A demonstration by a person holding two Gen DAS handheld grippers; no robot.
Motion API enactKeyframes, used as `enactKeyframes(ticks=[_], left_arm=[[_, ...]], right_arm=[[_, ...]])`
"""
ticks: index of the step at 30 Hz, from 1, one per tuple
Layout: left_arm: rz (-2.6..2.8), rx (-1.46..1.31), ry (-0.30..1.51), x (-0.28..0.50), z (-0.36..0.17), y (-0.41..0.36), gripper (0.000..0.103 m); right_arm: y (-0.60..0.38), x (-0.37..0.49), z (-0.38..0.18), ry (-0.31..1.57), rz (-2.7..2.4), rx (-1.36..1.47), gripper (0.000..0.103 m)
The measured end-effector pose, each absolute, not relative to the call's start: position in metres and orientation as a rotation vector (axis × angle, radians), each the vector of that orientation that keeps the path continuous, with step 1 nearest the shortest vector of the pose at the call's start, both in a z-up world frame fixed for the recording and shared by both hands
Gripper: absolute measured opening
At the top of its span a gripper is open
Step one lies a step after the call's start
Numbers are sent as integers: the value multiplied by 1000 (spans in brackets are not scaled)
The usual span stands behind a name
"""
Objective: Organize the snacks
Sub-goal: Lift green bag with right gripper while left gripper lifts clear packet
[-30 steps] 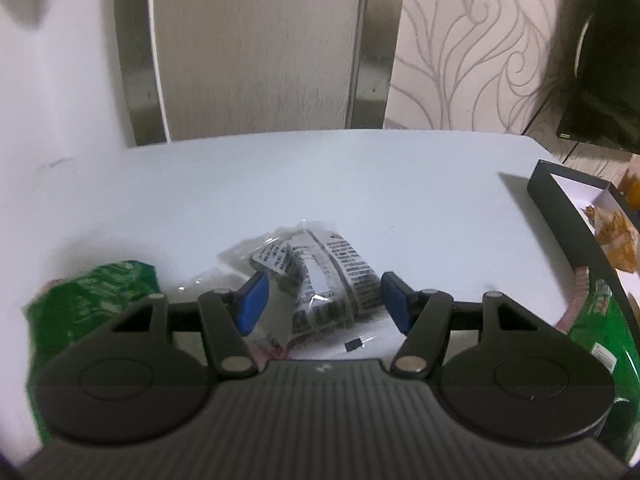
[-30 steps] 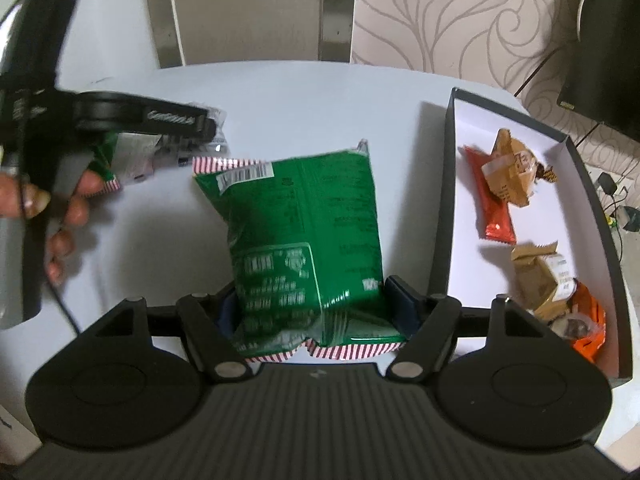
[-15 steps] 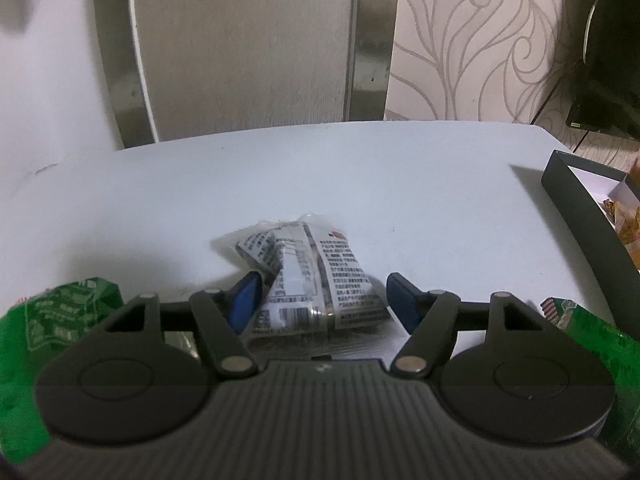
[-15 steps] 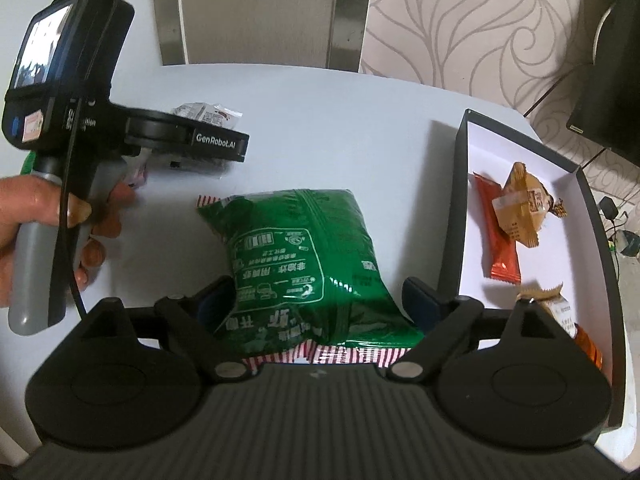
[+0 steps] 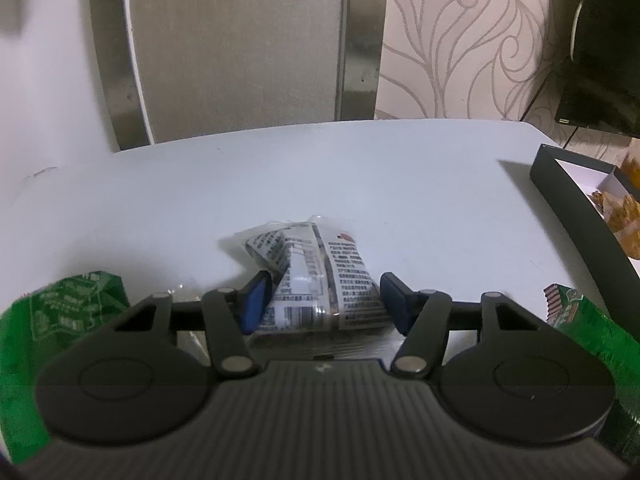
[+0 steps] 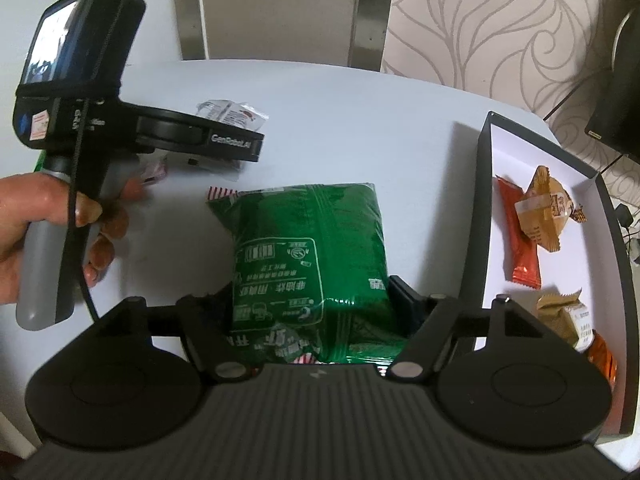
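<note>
In the left wrist view, the left gripper (image 5: 320,300) has just been closing, and a crinkly clear printed packet (image 5: 310,276) is pinched between its blue pads on the pale surface (image 5: 320,168), still unboxed. In the right wrist view, the right gripper (image 6: 316,304) has likewise just been closing and is clamped on a puffy glossy green bag (image 6: 308,248), while several small wrapped snacks already lie in the dark-walled box (image 6: 482,208) just to its right.

"GenRobot.AI" is printed in white on the side of my left gripper (image 6: 236,145). The green snack bag (image 6: 312,256) between my right jaws bears white print too small to read.
</note>
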State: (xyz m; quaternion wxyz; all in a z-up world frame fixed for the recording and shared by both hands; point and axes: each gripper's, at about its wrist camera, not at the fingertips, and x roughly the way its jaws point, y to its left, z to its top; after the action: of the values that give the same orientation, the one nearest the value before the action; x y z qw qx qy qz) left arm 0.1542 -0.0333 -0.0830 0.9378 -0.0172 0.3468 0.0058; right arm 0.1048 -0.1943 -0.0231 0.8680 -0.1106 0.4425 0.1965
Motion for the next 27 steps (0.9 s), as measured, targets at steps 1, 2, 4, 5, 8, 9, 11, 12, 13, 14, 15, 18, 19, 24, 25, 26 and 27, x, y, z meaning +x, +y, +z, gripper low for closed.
enactKeyframes(ticks=[1,2,4,5,8,9,11,12,13,14,15,18,19,24,25,26,27], left_arm=[[9,-36,708,153,-83,-33,63],[7,-36,708,151,-83,-33,62],[3,-37,708,149,-82,-33,62],[1,-38,708,147,-82,-33,62],[-9,-40,708,143,-81,-33,62],[-11,-41,708,141,-81,-33,62],[-14,-42,707,138,-80,-32,62],[-17,-43,706,136,-80,-32,62],[-21,-43,706,134,-80,-32,61],[-24,-42,706,132,-80,-32,61],[-29,-42,707,130,-80,-32,61],[-40,-48,713,125,-79,-32,61],[-43,-45,715,123,-79,-32,61],[-52,-49,711,117,-80,-27,61],[-57,-45,708,116,-80,-27,60],[-60,-40,706,115,-81,-27,60],[-62,-37,706,115,-81,-27,60]], right_arm=[[-194,102,-23,924,411,-235,76],[-193,100,-22,923,412,-236,76],[-193,96,-20,919,410,-229,76],[-193,94,-20,917,409,-224,75],[-193,87,-17,910,401,-216,75],[-193,86,-16,909,398,-216,75],[-193,82,-16,908,395,-213,75],[-193,79,-16,907,392,-214,75],[-193,78,-16,907,391,-213,75],[-194,78,-16,907,389,-210,75],[-194,76,-16,907,388,-207,75],[-195,70,-14,900,380,-198,75],[-195,70,-14,898,378,-194,75],[-196,69,-14,907,359,-182,75],[-196,68,-15,911,358,-183,75],[-196,68,-16,912,356,-184,75],[-195,68,-16,912,353,-185,75]])
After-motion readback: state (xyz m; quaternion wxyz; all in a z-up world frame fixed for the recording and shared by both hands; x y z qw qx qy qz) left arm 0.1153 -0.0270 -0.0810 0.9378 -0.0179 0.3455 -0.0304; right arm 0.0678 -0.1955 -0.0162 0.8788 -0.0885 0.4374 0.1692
